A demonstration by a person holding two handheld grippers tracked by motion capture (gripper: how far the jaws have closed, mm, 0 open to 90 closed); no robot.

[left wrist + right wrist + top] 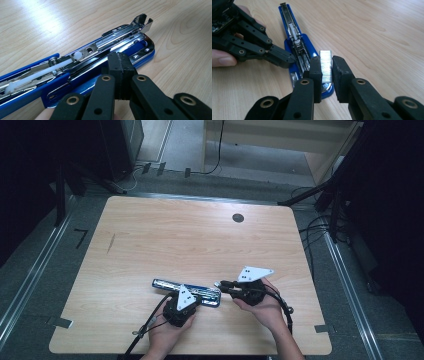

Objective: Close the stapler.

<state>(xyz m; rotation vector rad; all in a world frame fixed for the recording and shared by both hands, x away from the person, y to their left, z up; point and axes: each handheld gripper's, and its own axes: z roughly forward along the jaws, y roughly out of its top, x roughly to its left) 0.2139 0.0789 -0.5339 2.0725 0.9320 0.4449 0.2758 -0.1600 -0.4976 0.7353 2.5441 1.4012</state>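
Hand-held gripper R [327,68] pinching staple strip [326,65] | hand-held gripper L [120,67] jaws closed, tips pressing on open blue stapler [186,291], flat on desk [200,240] | tip: align strip w/ magazine channel, lower gently.

Light wood-grain table [190,235] with rounded corners and a dark round hole [238,218] near its far edge, standing on grey floor [30,270] between metal rails [350,270], cables [315,227] at right, pale wooden furniture [280,140] beyond, surroundings dark.
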